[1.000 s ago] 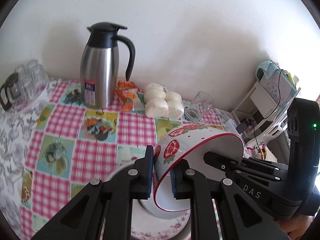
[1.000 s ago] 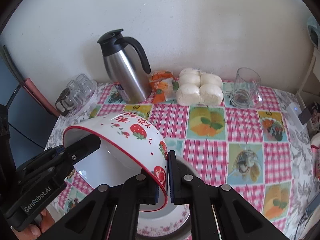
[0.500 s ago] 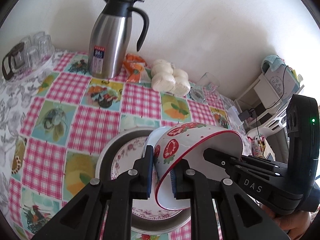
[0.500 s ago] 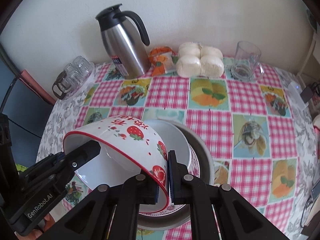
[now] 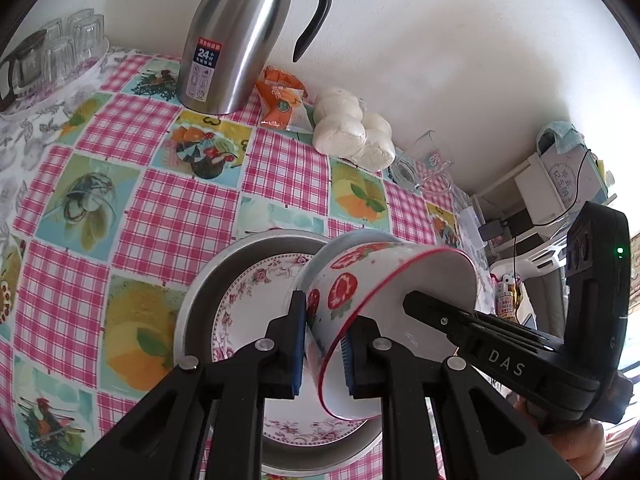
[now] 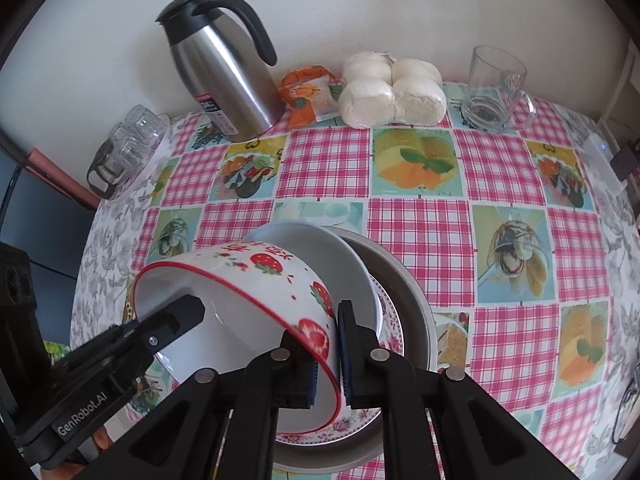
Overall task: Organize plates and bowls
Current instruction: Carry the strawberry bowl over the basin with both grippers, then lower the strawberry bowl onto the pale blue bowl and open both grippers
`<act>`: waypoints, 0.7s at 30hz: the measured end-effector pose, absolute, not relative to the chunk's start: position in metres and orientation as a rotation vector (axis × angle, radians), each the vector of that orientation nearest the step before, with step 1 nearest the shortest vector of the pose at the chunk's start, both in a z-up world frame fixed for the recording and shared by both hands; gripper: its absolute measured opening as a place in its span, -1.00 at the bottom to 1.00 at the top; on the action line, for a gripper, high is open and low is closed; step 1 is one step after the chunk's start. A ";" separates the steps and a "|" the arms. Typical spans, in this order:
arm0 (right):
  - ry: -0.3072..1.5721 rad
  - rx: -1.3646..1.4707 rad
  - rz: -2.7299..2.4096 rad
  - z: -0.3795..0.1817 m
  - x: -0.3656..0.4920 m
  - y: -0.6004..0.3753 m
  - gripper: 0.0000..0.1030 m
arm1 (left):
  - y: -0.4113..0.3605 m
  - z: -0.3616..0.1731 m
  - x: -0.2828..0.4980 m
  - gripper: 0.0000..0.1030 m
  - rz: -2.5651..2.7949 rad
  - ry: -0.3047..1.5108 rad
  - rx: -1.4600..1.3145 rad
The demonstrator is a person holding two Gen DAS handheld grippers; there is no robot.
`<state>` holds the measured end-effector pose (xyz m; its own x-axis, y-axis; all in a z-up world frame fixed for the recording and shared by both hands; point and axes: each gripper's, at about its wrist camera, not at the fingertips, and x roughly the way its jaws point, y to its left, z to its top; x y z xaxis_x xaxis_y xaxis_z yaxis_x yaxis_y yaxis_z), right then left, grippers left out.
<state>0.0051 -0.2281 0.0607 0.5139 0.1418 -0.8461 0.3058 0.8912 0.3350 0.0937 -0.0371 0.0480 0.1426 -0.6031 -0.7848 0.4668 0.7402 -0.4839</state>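
Note:
A white bowl with red strawberries and a red rim (image 5: 360, 280) (image 6: 256, 280) hangs tilted on its side just above a metal pan (image 5: 200, 292) (image 6: 416, 300). In the pan lie a floral plate (image 5: 248, 300) (image 6: 388, 320) and a plain white bowl (image 6: 320, 252). My left gripper (image 5: 324, 344) is shut on one side of the strawberry bowl's rim. My right gripper (image 6: 326, 344) pinches the opposite side; its jaws are opening slightly with the rim still between the pads. Each view shows the other gripper's fingers (image 5: 424, 308) (image 6: 176, 316) reaching into the bowl.
Along the wall stand a steel thermos jug (image 5: 228, 40) (image 6: 228, 76), an orange packet (image 6: 304, 92), wrapped white buns (image 5: 352, 132) (image 6: 392, 96) and a glass mug (image 6: 496, 88). A tray of glass cups (image 5: 52, 52) sits far left. Cluttered shelves (image 5: 560, 176) stand past the table's right edge.
Both grippers have sunk with the strawberry bowl, bringing it down close over the pan. The pan, floral plate and white bowl have come fully into view beneath it.

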 end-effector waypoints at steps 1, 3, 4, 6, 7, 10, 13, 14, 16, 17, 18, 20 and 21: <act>1.041 0.491 -0.106 0.059 0.006 -0.230 -0.77 | -0.037 0.047 0.094 -0.69 -0.776 1.202 -0.141; 1.055 0.497 -0.122 0.053 0.008 -0.233 -0.77 | -0.037 0.046 0.097 -0.69 -0.765 1.205 -0.149; 1.063 0.497 -0.133 0.050 0.009 -0.235 -0.75 | -0.036 0.046 0.097 -0.69 -0.767 1.206 -0.157; 1.065 0.503 -0.130 0.046 0.010 -0.237 -0.73 | -0.035 0.046 0.100 -0.69 -0.769 1.206 -0.171; 1.058 0.509 -0.128 0.046 0.010 -0.238 -0.73 | -0.035 0.046 0.101 -0.69 -0.765 1.203 -0.170; 1.060 0.496 -0.124 0.046 0.012 -0.238 -0.73 | -0.035 0.043 0.103 -0.69 -0.741 1.206 -0.160; 1.063 0.478 -0.131 0.048 0.013 -0.236 -0.73 | -0.035 0.039 0.105 -0.69 -0.732 1.219 -0.166; 1.060 0.472 -0.134 0.049 0.013 -0.235 -0.73 | -0.035 0.038 0.106 -0.69 -0.732 1.222 -0.168; 1.052 0.469 -0.132 0.050 0.012 -0.236 -0.72 | -0.035 0.038 0.107 -0.69 -0.734 1.223 -0.170; 1.049 0.472 -0.130 0.050 0.011 -0.236 -0.72 | -0.035 0.038 0.107 -0.69 -0.734 1.222 -0.170; 1.045 0.475 -0.127 0.050 0.010 -0.236 -0.71 | -0.036 0.038 0.107 -0.69 -0.733 1.221 -0.169; 1.033 0.485 -0.120 0.050 0.009 -0.237 -0.70 | -0.036 0.037 0.107 -0.69 -0.732 1.221 -0.168; 1.028 0.492 -0.117 0.051 0.008 -0.237 -0.68 | -0.036 0.037 0.108 -0.69 -0.730 1.221 -0.167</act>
